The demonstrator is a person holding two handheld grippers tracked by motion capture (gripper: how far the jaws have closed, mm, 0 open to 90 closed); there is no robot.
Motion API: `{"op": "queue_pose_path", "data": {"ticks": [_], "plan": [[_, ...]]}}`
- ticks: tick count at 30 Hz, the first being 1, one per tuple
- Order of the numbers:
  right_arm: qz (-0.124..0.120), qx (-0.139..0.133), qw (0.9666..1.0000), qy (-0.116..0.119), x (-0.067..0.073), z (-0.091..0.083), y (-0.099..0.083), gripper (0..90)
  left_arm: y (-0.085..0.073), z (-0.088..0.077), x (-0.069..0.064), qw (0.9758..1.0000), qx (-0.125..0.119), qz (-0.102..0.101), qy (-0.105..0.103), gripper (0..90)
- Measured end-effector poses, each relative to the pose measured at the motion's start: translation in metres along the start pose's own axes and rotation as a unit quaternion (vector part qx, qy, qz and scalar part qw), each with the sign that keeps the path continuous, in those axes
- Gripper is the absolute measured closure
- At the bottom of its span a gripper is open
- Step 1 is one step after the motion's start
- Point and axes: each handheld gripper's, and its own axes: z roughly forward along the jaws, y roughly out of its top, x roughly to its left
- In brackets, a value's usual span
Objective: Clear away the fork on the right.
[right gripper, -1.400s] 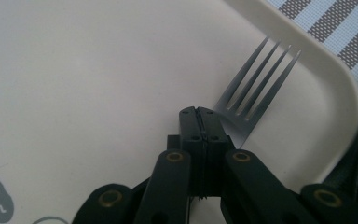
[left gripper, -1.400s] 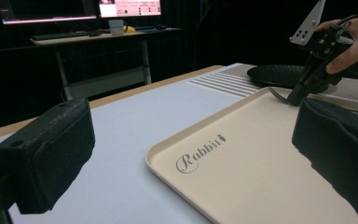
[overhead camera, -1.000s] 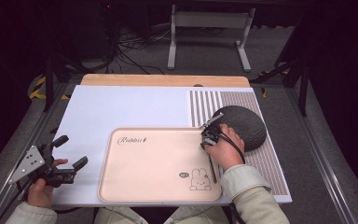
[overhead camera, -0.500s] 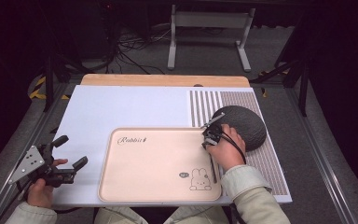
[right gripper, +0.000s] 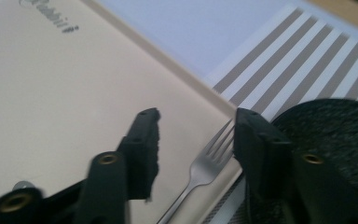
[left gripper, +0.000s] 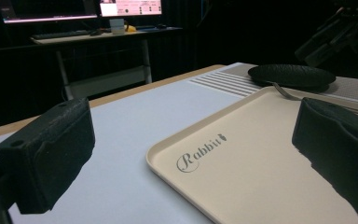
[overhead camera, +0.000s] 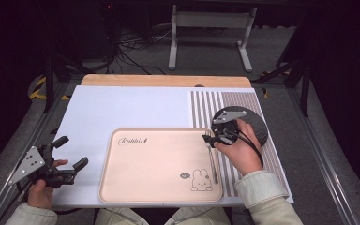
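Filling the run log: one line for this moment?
right hand-held gripper open over silver metal fork | fork on beige rectangular tray | left hand-held gripper open, idle

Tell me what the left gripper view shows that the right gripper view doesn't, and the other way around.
Left gripper view: monitors on a desk, and the right gripper hovering far off above the tray. Right gripper view: the fork seen close, tines plain, lying between that gripper's open jaws. Both: the beige tray with its Rabbit lettering, the striped mat and the dark round pad.

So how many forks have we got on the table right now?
1. A single fork lies along the right edge of the beige tray, between the open jaws of the right gripper. The hand may hide others.
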Motion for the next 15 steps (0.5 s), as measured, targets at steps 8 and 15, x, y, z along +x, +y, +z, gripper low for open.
{"op": "queue_pose_path", "data": {"ticks": [8, 15], "plan": [[-0.011, -0.082, 0.9964, -0.021, -0.005, -0.034, -0.009, 25.1, 0.0, 0.0, 0.0, 1.0, 0.003, 0.002, 0.0, 0.0], [0.005, -0.129, 0.9913, -0.024, -0.009, -0.056, -0.026, 17.5, 0.0, 0.0, -0.001, 1.0, 0.002, 0.002, 0.0, 0.0]]}}
